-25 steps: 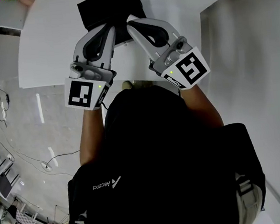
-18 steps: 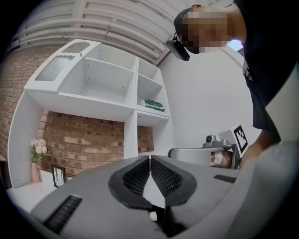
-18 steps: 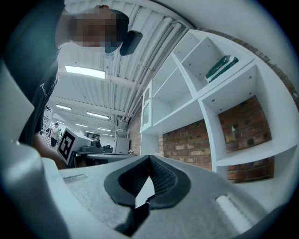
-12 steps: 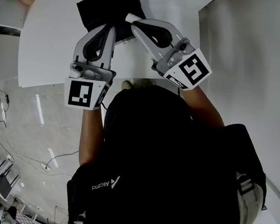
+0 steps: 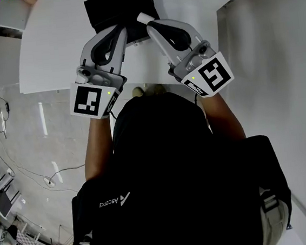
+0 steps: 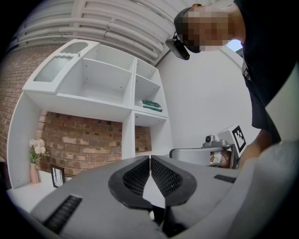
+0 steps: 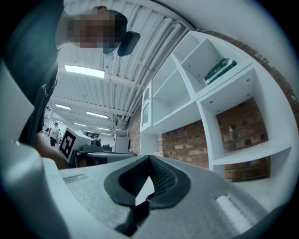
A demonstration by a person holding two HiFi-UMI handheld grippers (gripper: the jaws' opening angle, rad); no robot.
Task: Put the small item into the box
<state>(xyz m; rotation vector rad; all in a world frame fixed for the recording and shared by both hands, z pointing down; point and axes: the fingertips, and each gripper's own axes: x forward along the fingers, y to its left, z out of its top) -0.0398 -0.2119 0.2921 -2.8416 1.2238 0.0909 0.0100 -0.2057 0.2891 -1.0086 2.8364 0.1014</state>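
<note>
The white worktop is in front of me. Behind it are white shelves on a brick wall. The black box sits at the far edge of the worktop, near the middle. My 2 grippers point at it side by side.

The left gripper has its tips over the near edge of the box. Its jaws are pressed together with nothing in them. The right gripper is just beside it, with its tips at the near right corner of the box. Its jaws are closed too, and I see nothing held.

I cannot see the small item anywhere on the worktop, and I cannot make out the inside of the box. So I cannot tell if the item is in. I think the job is either just starting or done.
</note>
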